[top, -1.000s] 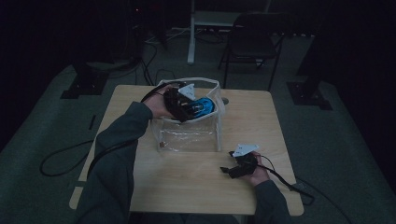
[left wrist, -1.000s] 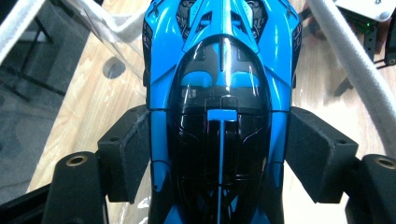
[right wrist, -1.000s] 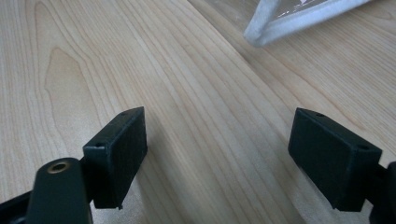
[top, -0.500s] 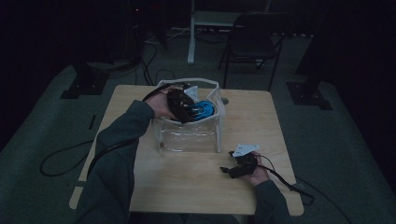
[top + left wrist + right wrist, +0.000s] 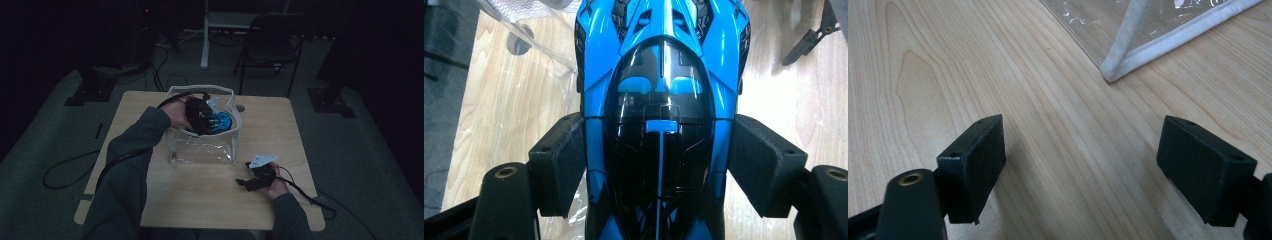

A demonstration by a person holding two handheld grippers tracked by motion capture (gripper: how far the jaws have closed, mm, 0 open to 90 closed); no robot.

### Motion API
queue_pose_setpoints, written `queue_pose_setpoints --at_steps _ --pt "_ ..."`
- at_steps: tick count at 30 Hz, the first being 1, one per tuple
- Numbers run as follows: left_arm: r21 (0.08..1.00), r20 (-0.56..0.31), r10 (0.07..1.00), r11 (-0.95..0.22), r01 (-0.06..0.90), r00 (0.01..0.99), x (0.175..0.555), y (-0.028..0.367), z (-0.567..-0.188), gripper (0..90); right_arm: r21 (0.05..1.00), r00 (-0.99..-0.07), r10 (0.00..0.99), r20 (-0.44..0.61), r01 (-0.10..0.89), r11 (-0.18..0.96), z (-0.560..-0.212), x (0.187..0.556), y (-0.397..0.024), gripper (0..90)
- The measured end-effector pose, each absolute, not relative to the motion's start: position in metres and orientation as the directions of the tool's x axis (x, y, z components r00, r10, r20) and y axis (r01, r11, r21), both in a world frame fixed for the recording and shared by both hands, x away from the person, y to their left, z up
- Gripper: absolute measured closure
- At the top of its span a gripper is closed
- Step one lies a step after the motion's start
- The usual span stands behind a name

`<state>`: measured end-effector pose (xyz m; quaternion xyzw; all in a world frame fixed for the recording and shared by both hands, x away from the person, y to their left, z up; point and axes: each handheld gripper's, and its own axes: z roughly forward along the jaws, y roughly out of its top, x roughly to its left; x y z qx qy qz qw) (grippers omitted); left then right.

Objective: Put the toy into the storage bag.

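Observation:
A blue and black toy car (image 5: 663, 100) fills the space between my left gripper's jaws, whose pads (image 5: 561, 165) press its two sides. In the high view my left gripper (image 5: 202, 117) holds the toy car (image 5: 220, 121) over the open top of a clear plastic pouch (image 5: 202, 147) with white trim. My right gripper (image 5: 251, 181) rests low on the wooden table (image 5: 200, 195), right of the pouch, jaws wide apart with nothing between them. In the right gripper view its pads (image 5: 975, 162) hover over bare wood, and a corner of the pouch (image 5: 1128, 55) lies just ahead.
A dark chair (image 5: 270, 45) and a white post (image 5: 205, 35) stand beyond the table's far edge. Cables (image 5: 65, 170) trail on the floor at the left. A small round hole (image 5: 240, 107) marks the table behind the pouch.
My left gripper has shifted slightly with the toy car, staying at the pouch's opening. My right gripper has stayed where it was.

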<state>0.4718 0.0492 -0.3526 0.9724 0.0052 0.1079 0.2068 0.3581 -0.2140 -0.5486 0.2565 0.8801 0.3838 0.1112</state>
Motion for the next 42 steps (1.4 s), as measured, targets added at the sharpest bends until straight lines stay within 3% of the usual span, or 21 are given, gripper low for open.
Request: queue_pose_setpoints --at_steps 21,24,28,42 --pt "0.352 0.18 0.051 -0.936 -0.016 0.982 0.472 0.045 -0.36 28.1 0.734 -0.844 0.537 0.002 0.366 0.573 -0.549 0.358 -0.214 19.1" --pt "0.399 0.218 0.063 -0.916 -0.03 0.974 0.473 0.046 -0.363 28.1 0.733 -0.844 0.537 0.002 0.366 0.573 -0.549 0.358 -0.214 19.1" --pt "0.448 0.206 0.086 -0.894 -0.016 0.975 0.477 0.05 -0.366 28.0 0.734 -0.844 0.537 0.002 0.366 0.573 -0.549 0.358 -0.214 19.1" --pt "0.385 0.206 0.112 -0.923 0.025 0.972 0.483 0.051 -0.375 28.1 0.733 -0.844 0.537 0.001 0.366 0.573 -0.549 0.358 -0.214 19.1"
